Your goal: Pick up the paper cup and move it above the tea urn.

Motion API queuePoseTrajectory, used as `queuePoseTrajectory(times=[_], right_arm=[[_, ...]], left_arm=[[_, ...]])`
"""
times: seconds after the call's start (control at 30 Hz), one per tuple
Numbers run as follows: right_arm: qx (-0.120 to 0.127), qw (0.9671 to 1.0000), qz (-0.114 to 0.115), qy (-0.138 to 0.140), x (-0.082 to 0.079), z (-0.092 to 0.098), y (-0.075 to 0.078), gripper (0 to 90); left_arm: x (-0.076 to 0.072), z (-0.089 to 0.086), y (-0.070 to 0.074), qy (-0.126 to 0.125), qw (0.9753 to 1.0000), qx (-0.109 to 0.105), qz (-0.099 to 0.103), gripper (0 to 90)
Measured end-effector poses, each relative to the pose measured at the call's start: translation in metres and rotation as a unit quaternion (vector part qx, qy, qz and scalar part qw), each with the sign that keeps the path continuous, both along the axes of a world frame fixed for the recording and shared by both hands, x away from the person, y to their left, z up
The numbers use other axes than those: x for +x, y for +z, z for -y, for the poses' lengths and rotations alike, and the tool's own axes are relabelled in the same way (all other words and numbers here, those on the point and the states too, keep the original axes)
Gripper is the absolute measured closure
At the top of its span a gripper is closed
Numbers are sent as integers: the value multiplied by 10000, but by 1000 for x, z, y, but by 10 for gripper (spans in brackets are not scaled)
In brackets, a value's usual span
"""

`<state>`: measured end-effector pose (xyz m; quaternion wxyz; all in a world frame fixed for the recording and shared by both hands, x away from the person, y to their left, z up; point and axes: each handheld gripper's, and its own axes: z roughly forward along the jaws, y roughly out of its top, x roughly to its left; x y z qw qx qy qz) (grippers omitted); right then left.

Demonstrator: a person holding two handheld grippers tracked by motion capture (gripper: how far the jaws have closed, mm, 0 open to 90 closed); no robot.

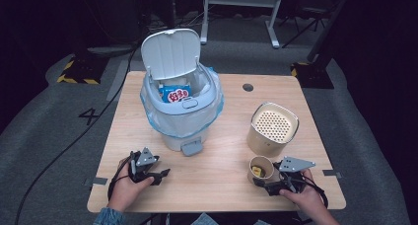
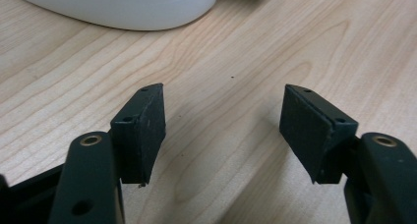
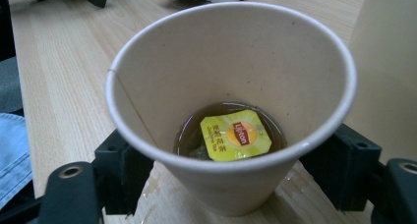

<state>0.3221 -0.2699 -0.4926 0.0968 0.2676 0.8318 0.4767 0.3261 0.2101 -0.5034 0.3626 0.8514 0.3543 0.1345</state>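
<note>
A paper cup stands near the table's front right. It holds brown tea and a yellow tea-bag tag. My right gripper is open; its jaws flank the base of the cup, and I cannot tell whether they touch it. The left gripper is held low over the front left of the wooden table, open with nothing between its pads. A white pedal bin with its lid raised stands behind it, and a blue packet lies inside.
A beige canister with a perforated top stands just behind the cup, and its wall is close on the right gripper's right. The bin's pedal juts toward me. Small wet spots lie by the cup's base.
</note>
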Motion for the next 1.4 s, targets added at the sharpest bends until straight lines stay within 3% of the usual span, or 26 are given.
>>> queuePoseTrajectory(times=[0.3,0.47,0.83,1.03,1.23,1.4], right_arm=[[4,9999,127,79,2,-3,-1,289],[-97,9991,288,299,2,0,3,305],[176,9981,266,520,8,20,26,312],[187,9978,286,575,9,26,38,313],[123,9983,155,539,11,29,52,313],[138,9985,214,483,11,32,65,313]], left_arm=[[0,2,0,31,10000,33,-7,304],[0,2,0,31,10000,29,-9,304],[0,2,-1,33,10000,29,-8,303],[0,2,-1,32,10000,30,-6,303],[0,2,-1,32,10000,32,-5,303],[0,2,-1,31,10000,32,-6,302]])
